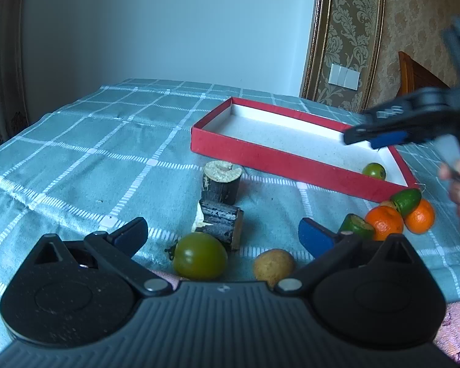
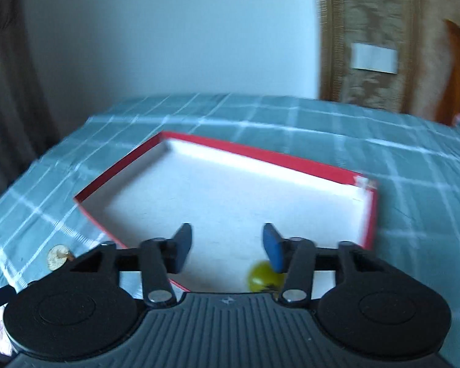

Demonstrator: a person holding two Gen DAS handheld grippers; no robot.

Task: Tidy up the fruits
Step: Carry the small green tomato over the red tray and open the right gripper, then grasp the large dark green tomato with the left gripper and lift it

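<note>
- Ahead of the left gripper (image 1: 224,233) lie two dark stumps (image 1: 221,184), a green tomato (image 1: 199,256) and a tan fruit (image 1: 273,266); two oranges (image 1: 385,222) sit to its right.
- The red box (image 1: 260,153) stands beyond, holding one green fruit (image 1: 374,170).
- The left gripper is spread wide, holding nothing.
- The right gripper (image 2: 227,245) hovers over the box, parted and empty, with the green fruit just below its right finger.

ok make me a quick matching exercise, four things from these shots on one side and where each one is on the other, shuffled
Things:
1. small green fruit
2. two oranges
3. green tomato
4. right gripper

Places:
A. on the cloth, between the left gripper's open fingers
B. inside the red box, in its near right corner
C. open, above the box
D. on the cloth, just outside the box's near right corner

Pairs: 1-B, 2-D, 3-A, 4-C
</note>
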